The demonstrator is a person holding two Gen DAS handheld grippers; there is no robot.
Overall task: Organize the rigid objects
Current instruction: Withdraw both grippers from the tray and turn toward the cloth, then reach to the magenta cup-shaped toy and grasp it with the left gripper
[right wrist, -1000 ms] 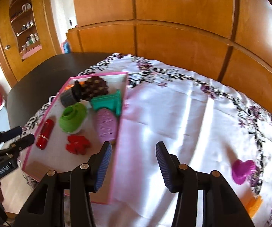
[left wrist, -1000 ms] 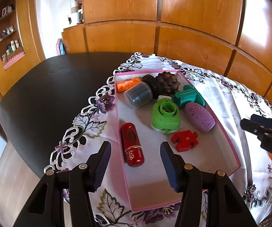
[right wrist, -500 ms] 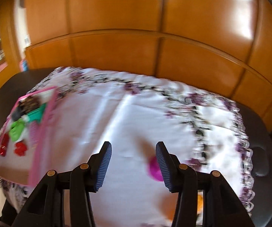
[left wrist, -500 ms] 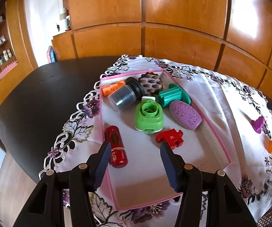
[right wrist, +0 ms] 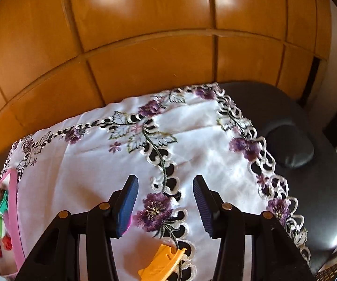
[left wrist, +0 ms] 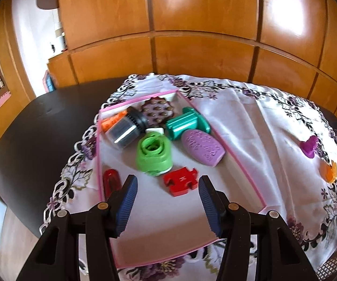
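Right wrist view shows a curved orange plastic piece on embroidered tablecloth.

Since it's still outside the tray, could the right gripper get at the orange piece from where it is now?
Probably yes: the orange piece lies on the tablecloth just below the open right gripper, with nothing over it.

A white embroidered tablecloth lies on the dark tabletop, and a shallow pink-rimmed tray sits on its left part. In the tray's far end lie an orange tube, a dark ribbed-cap jar, a brown studded disc and a teal plastic spool. Nearer lie a green round punch with a purple oval pad to its right, then a red cylinder at the left wall and a red puzzle piece to its right. Right of the tray, on the cloth, a magenta heart-shaped piece lies just beyond an orange plastic piece.
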